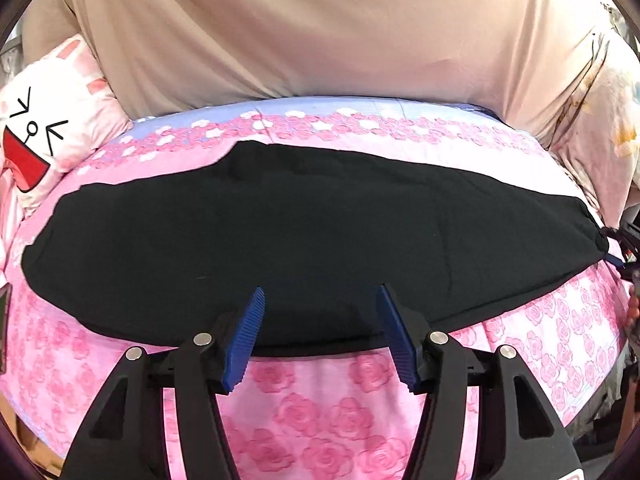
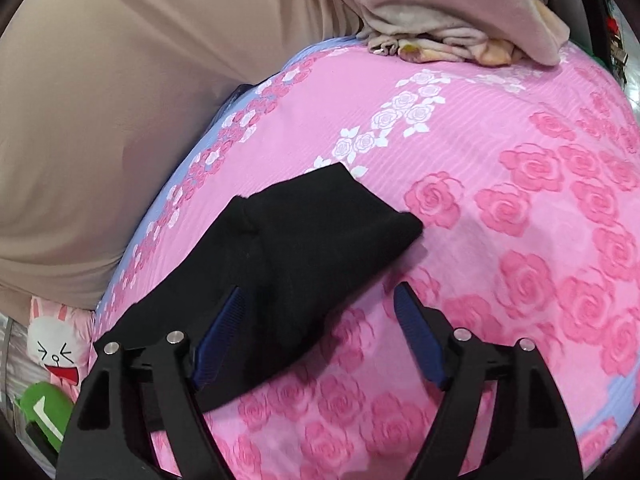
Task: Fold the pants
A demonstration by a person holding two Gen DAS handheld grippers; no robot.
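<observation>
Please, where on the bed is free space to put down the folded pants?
Free: pink rose sheet right of the black pants, up to the crumpled blanket. Crowded: the left end by the rabbit pillow.

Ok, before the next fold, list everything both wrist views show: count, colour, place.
pants: one, black, flat across the bedspread; one end under the right tool
bedspread: one, pink with rose print and a blue border, under the pants
beige cover: one, bulging behind the bedspread
rabbit pillow: one, white and pink, at the far left
pale blanket: one, crumpled at the bedspread's far edge
green object: one, low left in the right wrist view, unclear
left tool: black with blue pads, open over the pants' near edge
right tool: same colours, open, holding nothing
</observation>
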